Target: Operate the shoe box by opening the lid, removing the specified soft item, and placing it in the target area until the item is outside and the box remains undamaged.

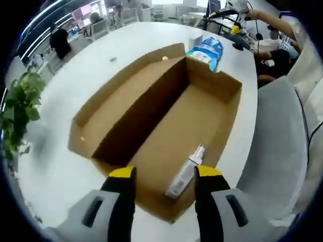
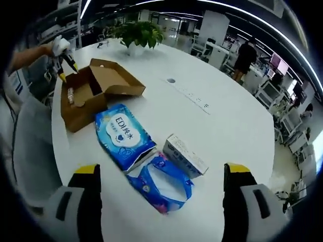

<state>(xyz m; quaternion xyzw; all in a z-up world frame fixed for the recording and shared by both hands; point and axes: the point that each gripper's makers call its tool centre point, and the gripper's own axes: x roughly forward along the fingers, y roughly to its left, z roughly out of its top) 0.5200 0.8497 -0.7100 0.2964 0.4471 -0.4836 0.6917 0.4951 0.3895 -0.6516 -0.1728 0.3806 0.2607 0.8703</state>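
The brown cardboard shoe box (image 1: pixel 126 118) lies open on the white table, its lid folded back to the left. A small white spray bottle (image 1: pixel 184 173) lies inside near the box's near end. My left gripper (image 1: pixel 165 174) hovers open just above that end, its yellow-tipped jaws on either side of the bottle without touching it. My right gripper (image 2: pixel 161 174) is open wide over the table, above a blue wipes pack (image 2: pixel 123 135), a crumpled blue bag (image 2: pixel 160 181) and a small white carton (image 2: pixel 185 155). The box (image 2: pixel 91 96) and the other gripper (image 2: pixel 63 53) appear at far left.
A potted plant (image 2: pixel 137 34) stands at the table's far end; its leaves (image 1: pixel 17 108) show beside the box. A grey chair (image 1: pixel 280 146) stands against the table edge. People sit at desks in the background. The blue pack (image 1: pixel 208 51) lies past the box.
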